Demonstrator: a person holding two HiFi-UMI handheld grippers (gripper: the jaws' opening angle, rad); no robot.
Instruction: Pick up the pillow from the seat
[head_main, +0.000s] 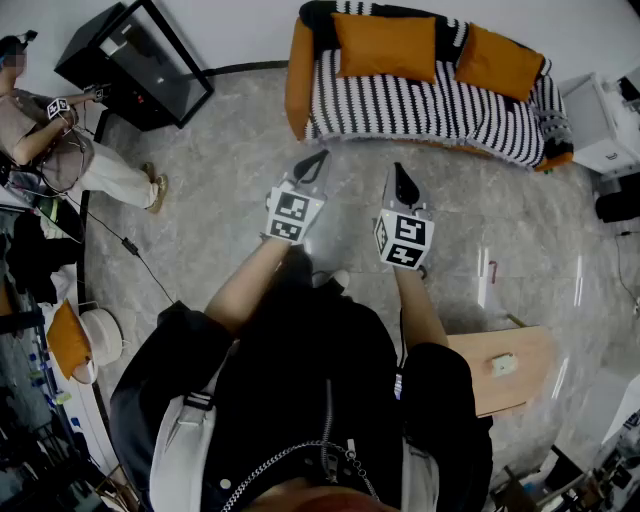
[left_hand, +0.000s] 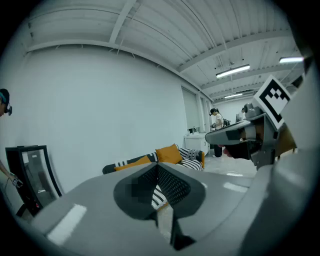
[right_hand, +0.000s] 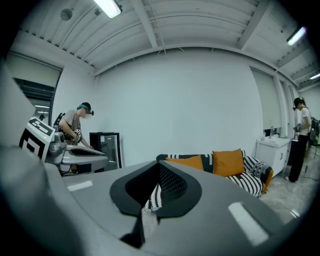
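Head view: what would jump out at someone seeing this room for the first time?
The black-and-white striped sofa at the top stands out, with one orange pillow at its middle and a second orange pillow towards its right end. In mid-picture the left gripper and right gripper point toward it, jaws together and empty. At far left another person is by a black cabinet.

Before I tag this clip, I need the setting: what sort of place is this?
Probably a studio or lab staged as a living room: a striped sofa with orange pillows on a bare floor, a beamed ceiling with strip lights, and another person standing by a black cabinet.
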